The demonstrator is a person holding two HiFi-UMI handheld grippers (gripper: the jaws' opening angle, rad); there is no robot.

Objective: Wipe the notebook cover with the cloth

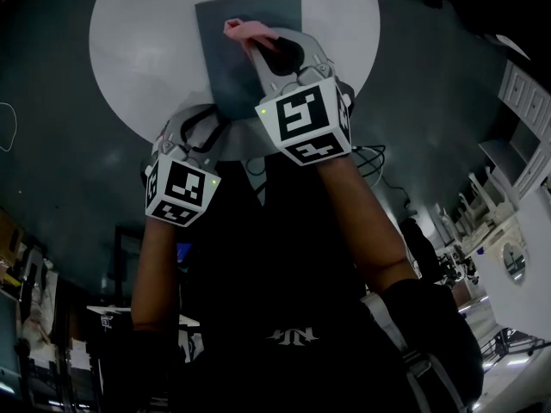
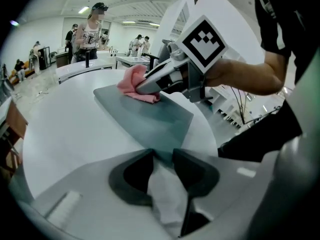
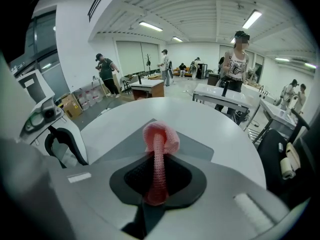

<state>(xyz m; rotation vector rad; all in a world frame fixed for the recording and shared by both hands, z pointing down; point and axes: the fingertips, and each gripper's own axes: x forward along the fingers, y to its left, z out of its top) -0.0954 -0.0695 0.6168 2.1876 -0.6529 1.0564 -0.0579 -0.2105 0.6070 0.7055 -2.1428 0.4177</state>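
Where the head view looks down, the right gripper (image 1: 263,48) covers part of the notebook (image 1: 232,50), and its marker cube (image 1: 303,120) hides the near edge. The cloth (image 1: 245,31) shows only as a pink tuft just beyond the jaws. The left gripper (image 1: 211,110) lies at the notebook's near left corner, and the contact itself is hard to make out. Both forearms reach forward over the round bench (image 1: 138,41), the right one further than the left.

In the left gripper view, the jaws of the left gripper (image 2: 162,154) are nearly together on the notebook's (image 2: 145,116) near corner, pinching it. The corner's tip is hidden between them. Ahead of the jaws and well apart from them, the right gripper (image 2: 145,86) comes in from the right at a low slant and presses the cloth (image 2: 132,84) onto the cover. The right forearm (image 2: 240,76) is cut off at the frame's edge.

In the right gripper view, the jaws of the right gripper (image 3: 157,159) are clamped on the cloth (image 3: 160,139). A twisted strip runs between them, and a bunched end sits just past the tips. The notebook (image 3: 200,149) lies flat under and beside the jaws, its near part hidden by the gripper body.
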